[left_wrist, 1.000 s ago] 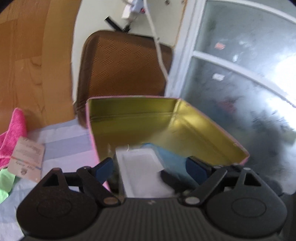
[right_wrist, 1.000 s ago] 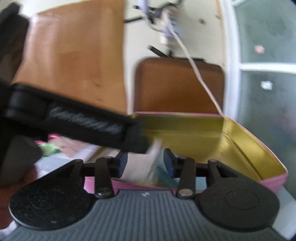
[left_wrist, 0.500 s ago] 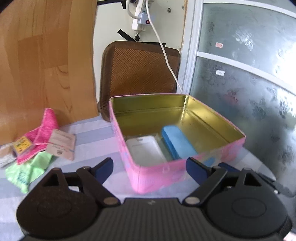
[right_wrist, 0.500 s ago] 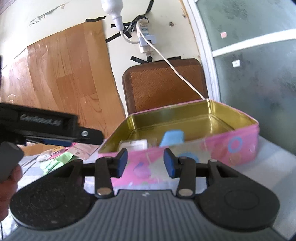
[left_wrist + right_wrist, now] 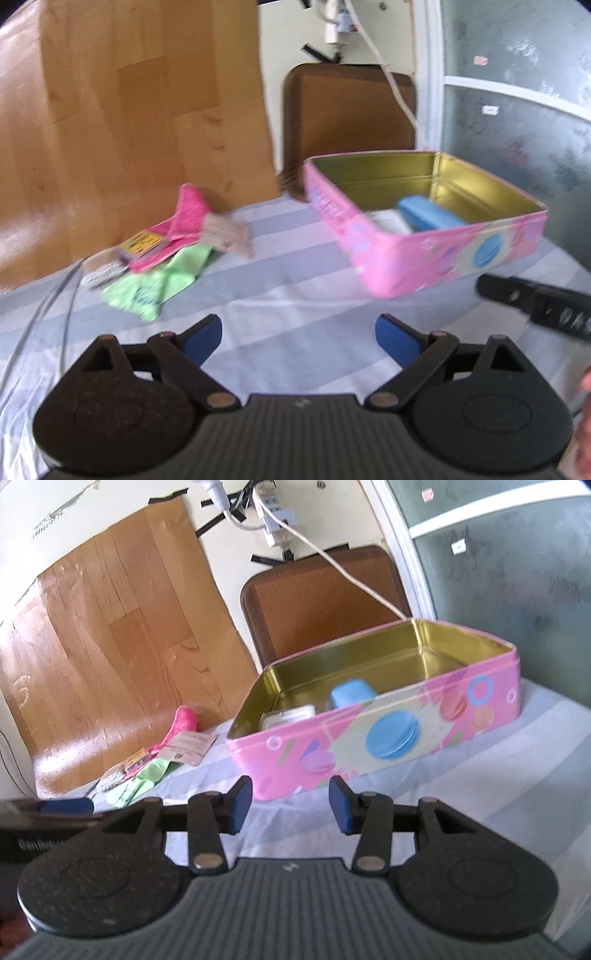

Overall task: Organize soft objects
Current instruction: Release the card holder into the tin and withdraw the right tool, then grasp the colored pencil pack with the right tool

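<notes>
Pink tin box (image 5: 436,254) sits lidless on the striped tablecloth (image 5: 295,306), right of centre in the left wrist view, gold interior visible. Inside, near its left end: a blue soft pack (image 5: 428,218) lying beside a white soft pack (image 5: 388,223), the two touching or nearly so. In the right wrist view the same pair shows over the near wall, blue pack (image 5: 351,694) to the right of the white one (image 5: 288,716).

Left gripper (image 5: 298,334): jaws wide apart and just been opening further, nothing between them, only bare cloth. It points at the gap between the box and the loose pile.

Right gripper (image 5: 291,803): jaws at a moderate gap, empty; pads clear of the box, which stands just beyond them. Its dark body also shows at the right edge of the left view.

Loose pile lies on the cloth to the left of the box, well apart from it, near the wood-grain panel (image 5: 110,129): a pink fuzzy sock (image 5: 184,218) with a yellow label, a light green cloth (image 5: 155,284) in front of it, a beige card tag (image 5: 229,236) on the right of the pile. A greyish item at the pile's left edge is too blurred to identify.

Behind the box: a brown cushion (image 5: 347,118) upright against the wall, a white cable (image 5: 399,96) hanging across it.
</notes>
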`<state>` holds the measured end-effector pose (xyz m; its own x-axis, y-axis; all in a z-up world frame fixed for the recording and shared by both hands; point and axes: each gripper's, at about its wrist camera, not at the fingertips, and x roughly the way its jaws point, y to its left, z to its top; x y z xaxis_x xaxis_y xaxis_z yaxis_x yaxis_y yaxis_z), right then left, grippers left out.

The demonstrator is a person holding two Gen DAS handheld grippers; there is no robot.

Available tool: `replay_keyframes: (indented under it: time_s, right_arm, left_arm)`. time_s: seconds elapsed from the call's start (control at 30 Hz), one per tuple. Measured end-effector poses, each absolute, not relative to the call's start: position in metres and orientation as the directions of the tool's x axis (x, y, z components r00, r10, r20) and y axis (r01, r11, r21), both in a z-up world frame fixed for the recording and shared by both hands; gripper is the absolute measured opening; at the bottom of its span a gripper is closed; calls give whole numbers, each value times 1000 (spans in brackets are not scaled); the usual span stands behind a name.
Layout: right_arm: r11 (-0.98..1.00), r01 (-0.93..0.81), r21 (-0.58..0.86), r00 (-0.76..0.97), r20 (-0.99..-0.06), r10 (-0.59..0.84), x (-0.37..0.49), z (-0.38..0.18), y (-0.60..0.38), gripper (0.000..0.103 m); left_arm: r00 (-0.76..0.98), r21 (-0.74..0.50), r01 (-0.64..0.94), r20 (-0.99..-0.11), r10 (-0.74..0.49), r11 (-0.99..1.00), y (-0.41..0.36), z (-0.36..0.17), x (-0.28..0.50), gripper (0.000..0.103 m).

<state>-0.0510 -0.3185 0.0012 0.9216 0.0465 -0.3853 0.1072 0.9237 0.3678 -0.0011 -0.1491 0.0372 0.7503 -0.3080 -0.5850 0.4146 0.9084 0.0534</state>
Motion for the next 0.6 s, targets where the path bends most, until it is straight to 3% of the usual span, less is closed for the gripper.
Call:
replay_keyframes:
  time_s: [0.6]
  right_arm:
    - [943, 62, 327, 883, -458, 101, -38, 0, -270, 54]
  left_arm:
    - [783, 129, 244, -612, -116, 961, -72, -5, 9, 99]
